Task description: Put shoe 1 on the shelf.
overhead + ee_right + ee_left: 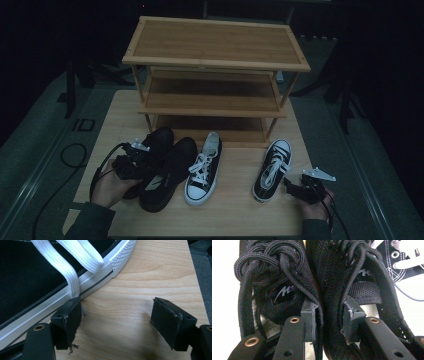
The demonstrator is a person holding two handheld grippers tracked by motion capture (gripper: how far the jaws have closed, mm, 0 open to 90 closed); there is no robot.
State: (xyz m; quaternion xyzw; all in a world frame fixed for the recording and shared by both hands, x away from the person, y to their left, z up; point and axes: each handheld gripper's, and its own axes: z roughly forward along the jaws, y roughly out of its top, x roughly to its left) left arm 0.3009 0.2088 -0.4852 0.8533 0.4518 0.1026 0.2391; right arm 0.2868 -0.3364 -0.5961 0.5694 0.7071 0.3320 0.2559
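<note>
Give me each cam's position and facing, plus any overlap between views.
High view: above the near table edge, facing forward and down at the shoe rack and four shoes; both forearms show.
Left gripper view: on the left gripper, facing the black shoes' adjoining collars, pads pressing them together.
Right gripper view: on the right gripper, open beside the white-laced sneaker.
Shared: both black shoes, high and left gripper views.

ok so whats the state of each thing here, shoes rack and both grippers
left gripper: shut on the black shoes' two touching inner collars
black shoes: side by side, laced
black-and-white sneakers: apart, flat on the table, laced
rack: upright, shelves bare
right gripper: open, holding nothing, beside the right-hand sneaker
</note>
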